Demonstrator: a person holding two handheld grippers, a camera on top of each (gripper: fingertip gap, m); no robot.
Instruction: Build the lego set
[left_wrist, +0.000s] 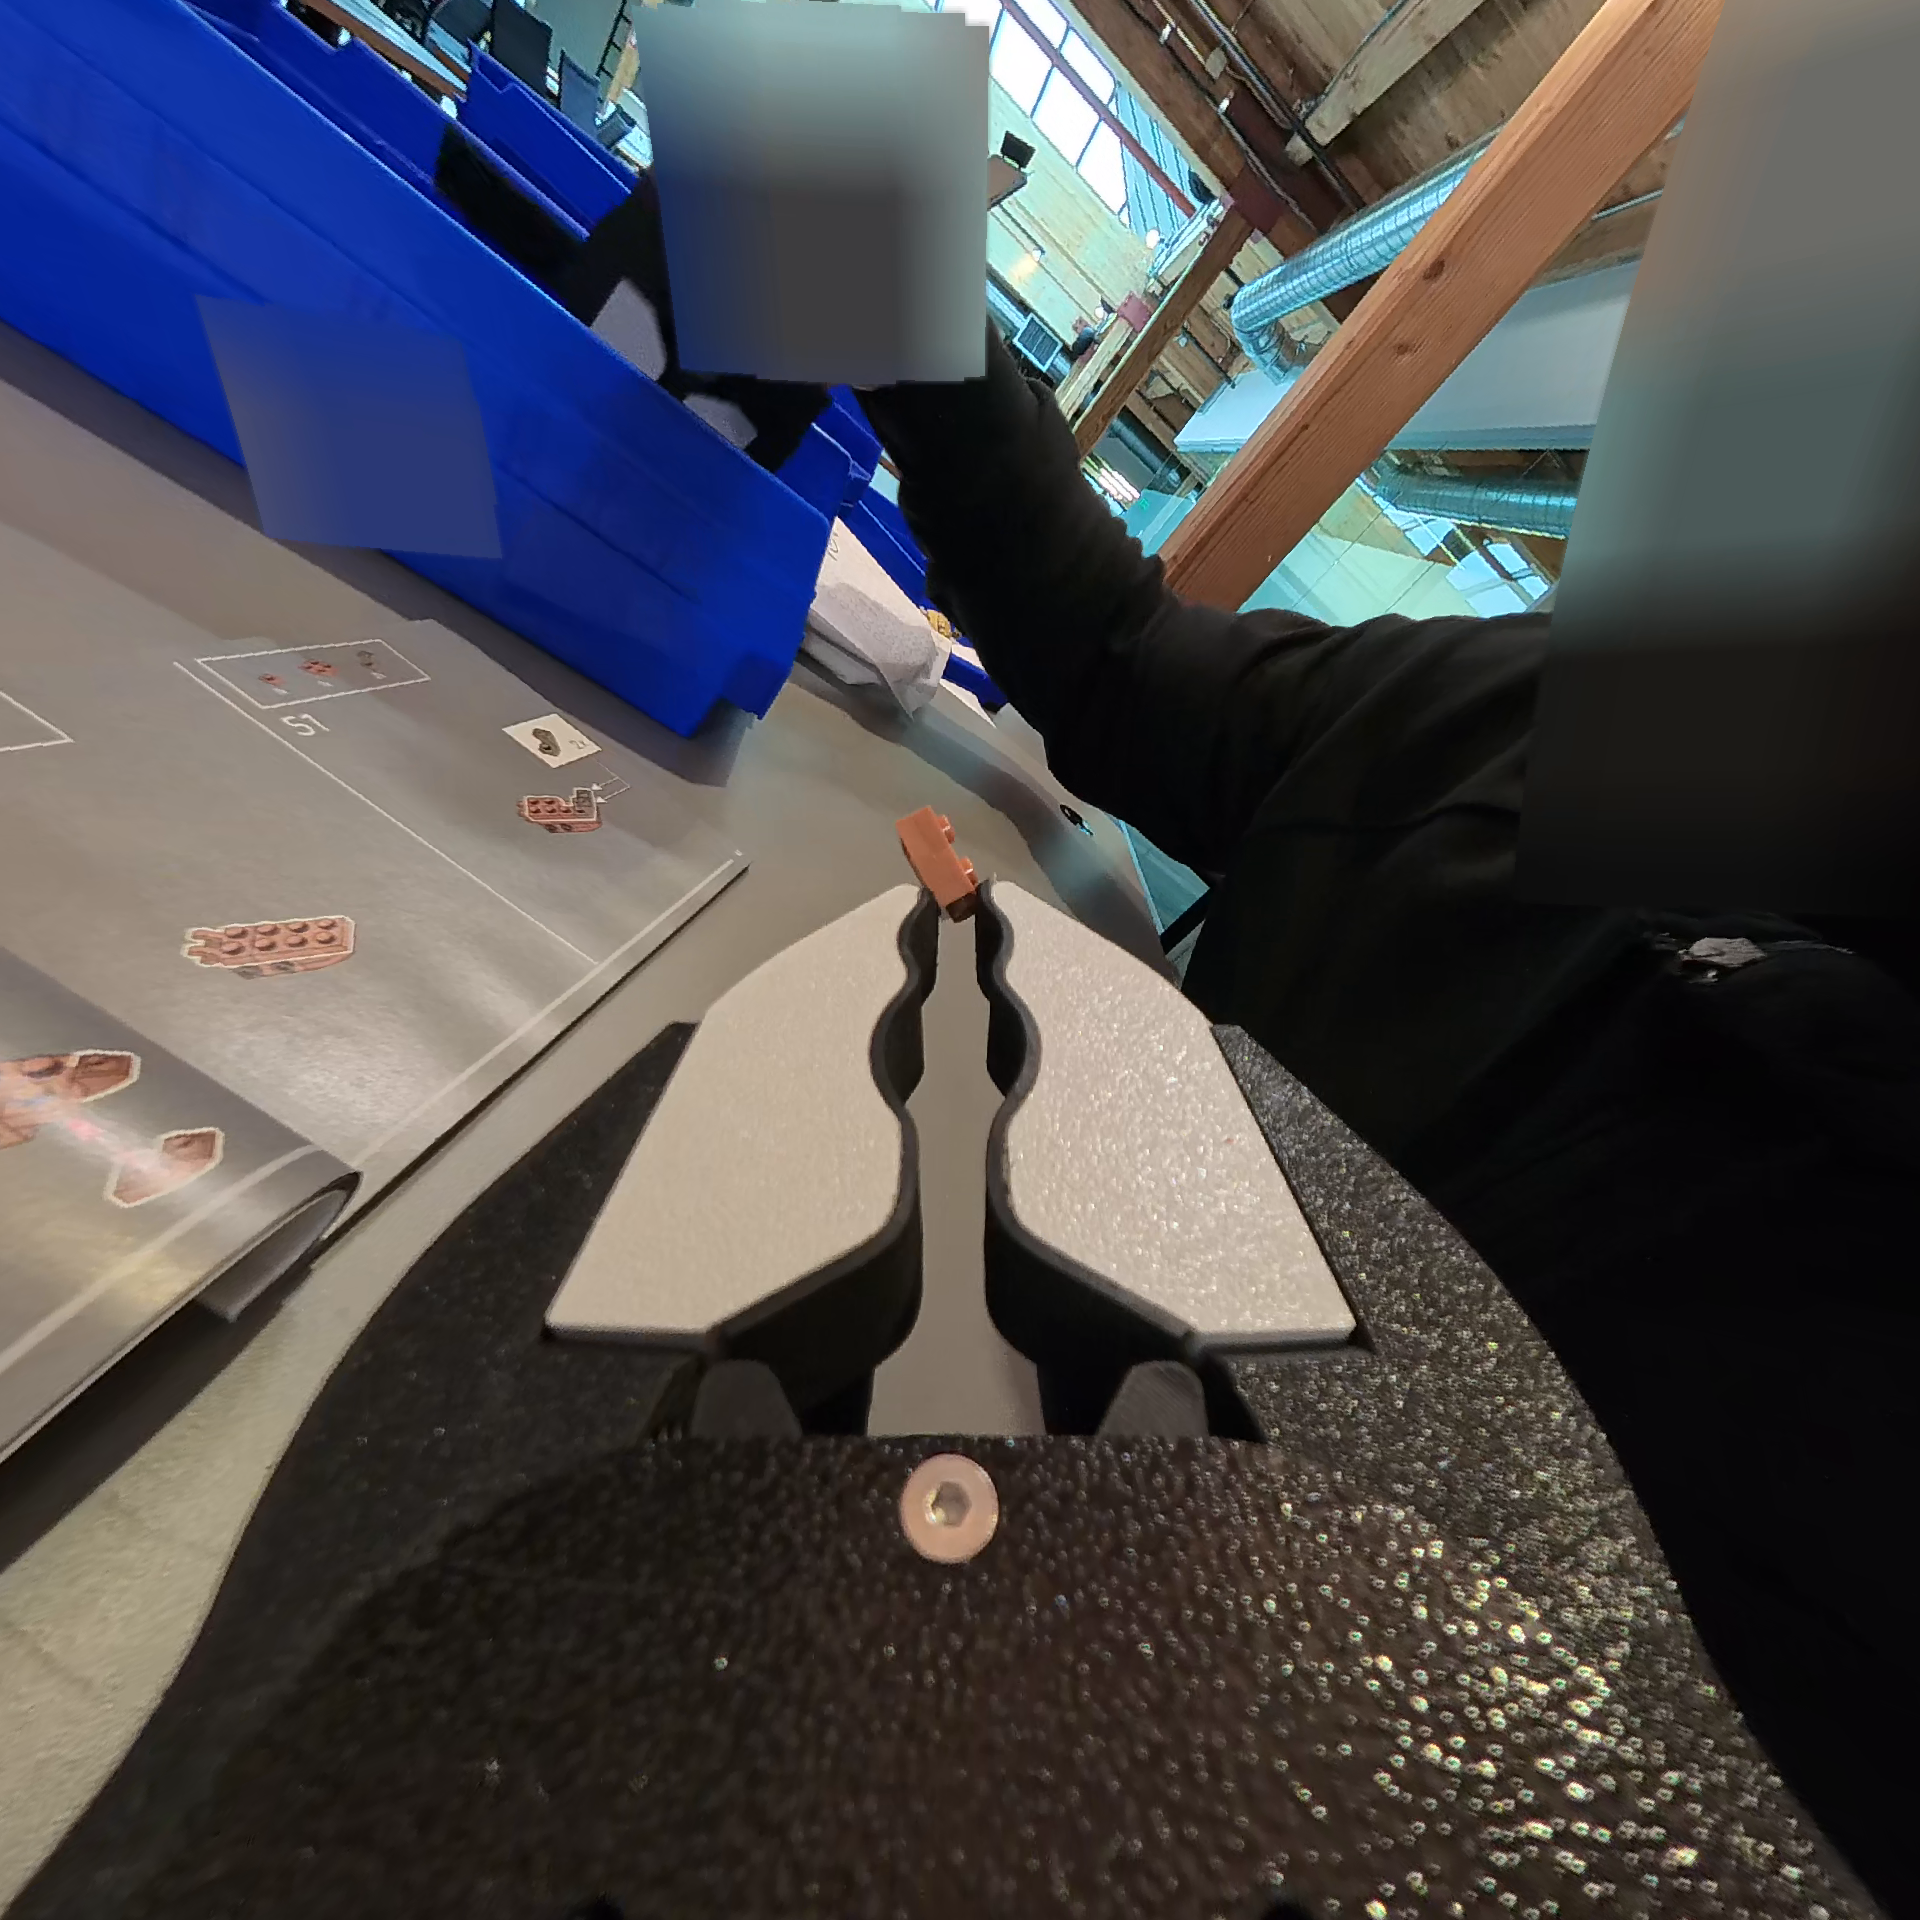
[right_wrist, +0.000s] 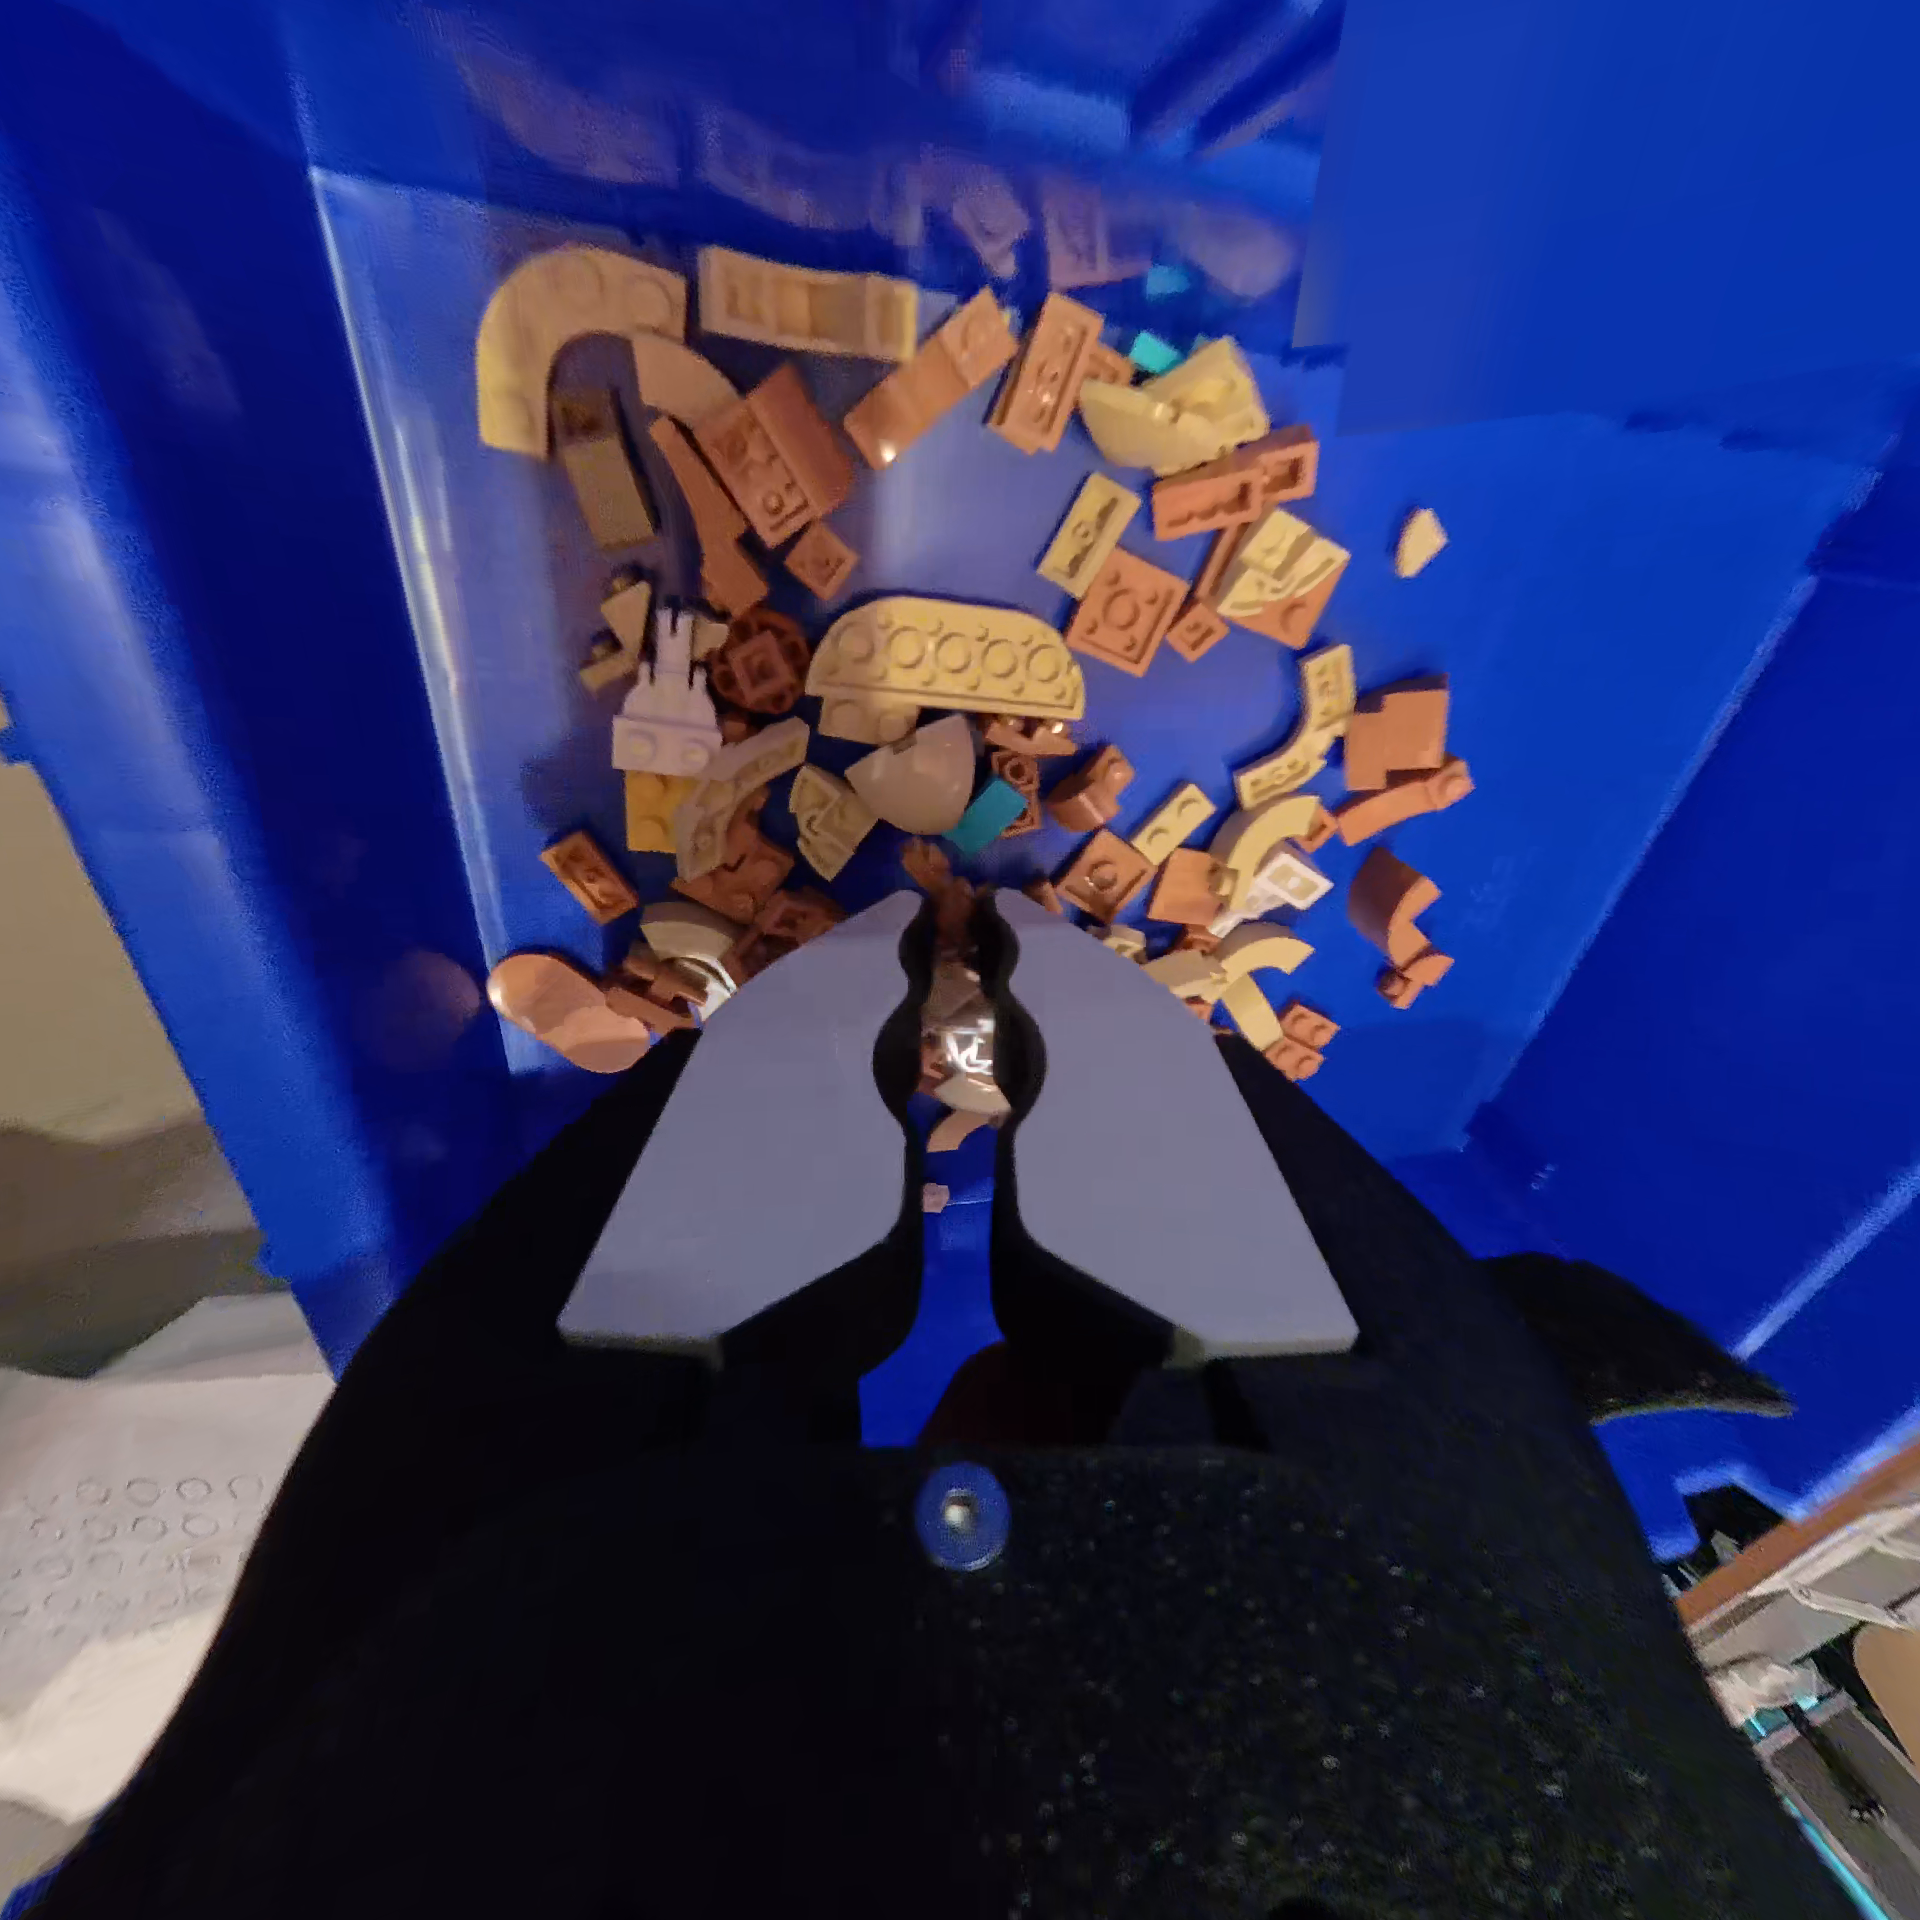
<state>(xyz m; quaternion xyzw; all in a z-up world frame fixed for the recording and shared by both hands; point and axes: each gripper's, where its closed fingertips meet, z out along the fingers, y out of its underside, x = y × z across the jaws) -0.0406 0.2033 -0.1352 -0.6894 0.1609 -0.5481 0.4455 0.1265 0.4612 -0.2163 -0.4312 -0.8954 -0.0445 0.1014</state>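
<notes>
In the left wrist view my left gripper (left_wrist: 958, 902) is shut on a small reddish-brown brick (left_wrist: 935, 847). It pinches the brick's lower end, and the studded part sticks out past the fingertips above the grey table (left_wrist: 831, 769). In the right wrist view my right gripper (right_wrist: 951, 902) reaches down into a blue bin (right_wrist: 1662, 416). Its fingertips are closed on a small brown piece (right_wrist: 938, 878) at the near edge of a pile of loose bricks. A large tan half-round plate (right_wrist: 945, 660) and a grey dome piece (right_wrist: 914, 774) lie just beyond the tips.
An open instruction booklet (left_wrist: 312, 883) lies on the table to the left. Blue bins (left_wrist: 416, 364) stand behind it. A person's black sleeve (left_wrist: 1195, 727) crosses on the right. The bin holds several tan, brown, white (right_wrist: 665, 707) and teal pieces, with blue walls close around. The grippers' ends are close to 30 centimetres from one another.
</notes>
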